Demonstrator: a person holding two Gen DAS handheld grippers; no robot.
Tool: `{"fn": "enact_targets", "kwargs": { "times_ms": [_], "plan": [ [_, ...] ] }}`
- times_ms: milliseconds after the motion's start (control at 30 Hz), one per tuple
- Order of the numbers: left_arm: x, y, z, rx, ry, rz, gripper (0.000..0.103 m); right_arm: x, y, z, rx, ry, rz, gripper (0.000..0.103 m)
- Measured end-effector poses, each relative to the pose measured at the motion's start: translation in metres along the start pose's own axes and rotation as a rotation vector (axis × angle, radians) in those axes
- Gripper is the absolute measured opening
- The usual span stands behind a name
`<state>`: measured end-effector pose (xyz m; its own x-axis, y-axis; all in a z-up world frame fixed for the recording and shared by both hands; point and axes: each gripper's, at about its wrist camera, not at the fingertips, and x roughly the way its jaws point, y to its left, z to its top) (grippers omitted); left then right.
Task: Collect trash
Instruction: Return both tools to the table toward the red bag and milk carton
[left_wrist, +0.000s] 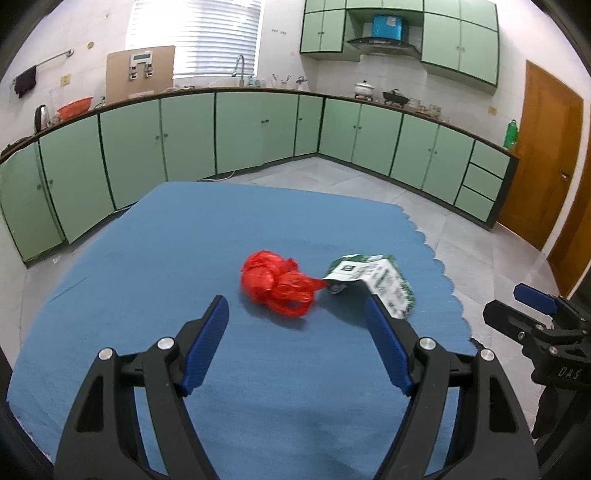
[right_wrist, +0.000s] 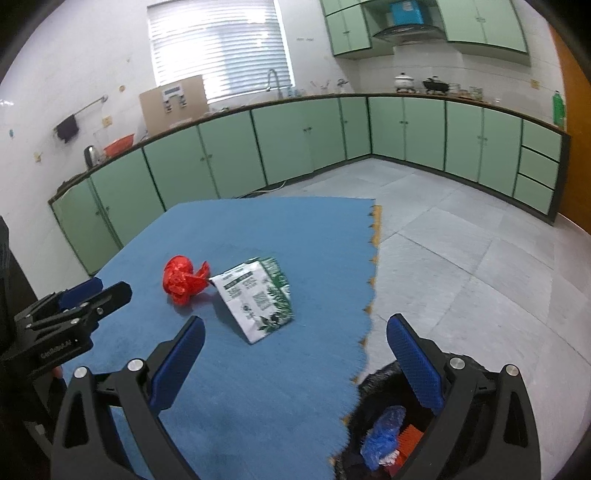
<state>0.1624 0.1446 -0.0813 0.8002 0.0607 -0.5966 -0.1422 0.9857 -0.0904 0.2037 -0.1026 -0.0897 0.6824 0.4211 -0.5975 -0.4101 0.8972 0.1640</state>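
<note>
Left gripper (left_wrist: 297, 310): jaws stood wide apart, nothing between the blue pads (left_wrist: 207, 347), nothing held. It hovered over the blue mat (left_wrist: 147, 258), tilted down toward it. Just ahead of the gap lay a crumpled red plastic bag (left_wrist: 275, 286), knotted into a loose ball, resting on the mat and clear of both fingers.

Touching the red bag's right end was a white and green printed packet (left_wrist: 373, 280), flat on the mat; its near corner sat behind the tip of the left gripper's right finger in that view, contact could not be told.

Right gripper (right_wrist: 295, 330): jaws also wide open, empty. Its left finger hung over the mat, its right finger out past the mat's scalloped edge, above the floor. The packet (right_wrist: 258, 295) lay just ahead of the gap, propped at a slant, with the red bag (right_wrist: 183, 278) against its far left corner.

Below the right gripper, beside the mat's edge, sat a bin lined with a black bag (right_wrist: 373, 384). Inside showed blue crumpled plastic (right_wrist: 382, 430) and something orange-red beside it.

Each gripper showed in the other's view at the frame edge, well apart.

Beyond: grey tiled floor (right_wrist: 461, 258), a run of pale green cabinets (left_wrist: 240, 129) around two walls, a window with blinds (left_wrist: 195, 37), a wooden door (left_wrist: 546, 155) at right.
</note>
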Motion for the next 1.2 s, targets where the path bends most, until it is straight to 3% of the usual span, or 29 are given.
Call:
{"fn": "enact_targets", "kwargs": {
  "times_ms": [367,767,1200],
  "plan": [
    [0.026,0.016,-0.001,-0.023,0.036,0.035,0.074,0.044,0.015,0.007,-0.056,0.049,0.066,0.097],
    [0.044,0.026,0.000,-0.039,0.066,0.059,0.074,0.087,0.027,0.009,-0.124,0.142,0.068,0.097],
    [0.063,0.033,0.001,-0.045,0.092,0.070,0.075,0.119,0.025,0.020,-0.106,0.190,0.062,0.097]
  ]
}}
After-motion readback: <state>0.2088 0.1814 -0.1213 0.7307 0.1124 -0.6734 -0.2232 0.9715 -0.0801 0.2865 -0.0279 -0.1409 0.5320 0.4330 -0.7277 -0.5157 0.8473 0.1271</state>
